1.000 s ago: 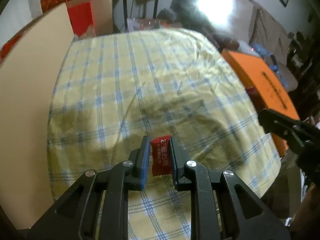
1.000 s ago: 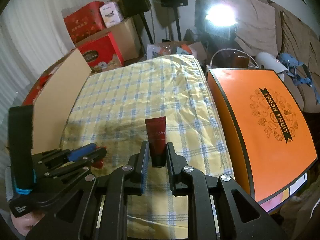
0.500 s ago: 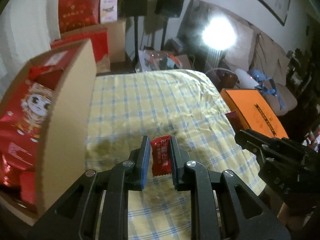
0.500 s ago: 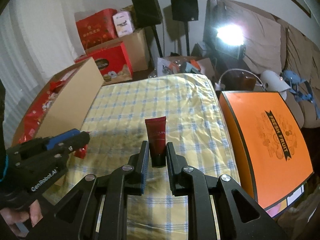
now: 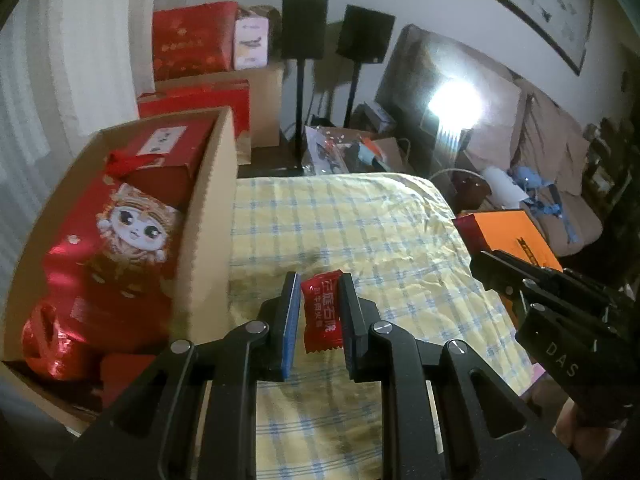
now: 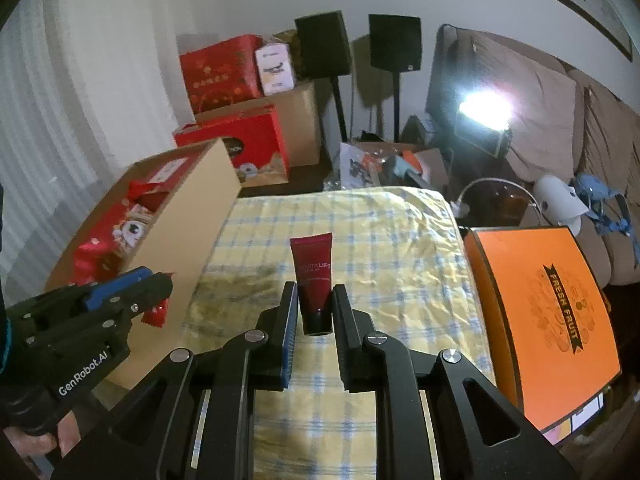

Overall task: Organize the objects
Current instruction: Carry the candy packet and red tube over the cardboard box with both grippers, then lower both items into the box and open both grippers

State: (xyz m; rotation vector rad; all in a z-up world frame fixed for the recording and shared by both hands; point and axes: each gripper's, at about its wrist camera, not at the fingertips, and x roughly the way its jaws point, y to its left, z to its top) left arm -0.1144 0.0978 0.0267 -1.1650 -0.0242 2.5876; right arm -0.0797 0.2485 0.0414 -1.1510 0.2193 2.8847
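Red candy packet (image 5: 321, 311) pinched in left fingers (image 5: 289, 312); dark-red tube (image 6: 313, 280) clamped in right fingers (image 6: 289, 316).

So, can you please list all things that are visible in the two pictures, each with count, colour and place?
candy packet: one, red, between the left gripper's pads
cosmetic tube: one, dark red, cap end held in the right gripper
cardboard box: one, brown, open, left of the table, red packages inside
tablecloth: one, yellow with blue checks, on the table
fruit box: one, orange, right of the table
gift boxes: several, red, stacked behind
speakers: two, black, on stands by the wall
sofa: one, beige, far right
left gripper: one, black, shut on the packet
right gripper: one, black, shut on the tube
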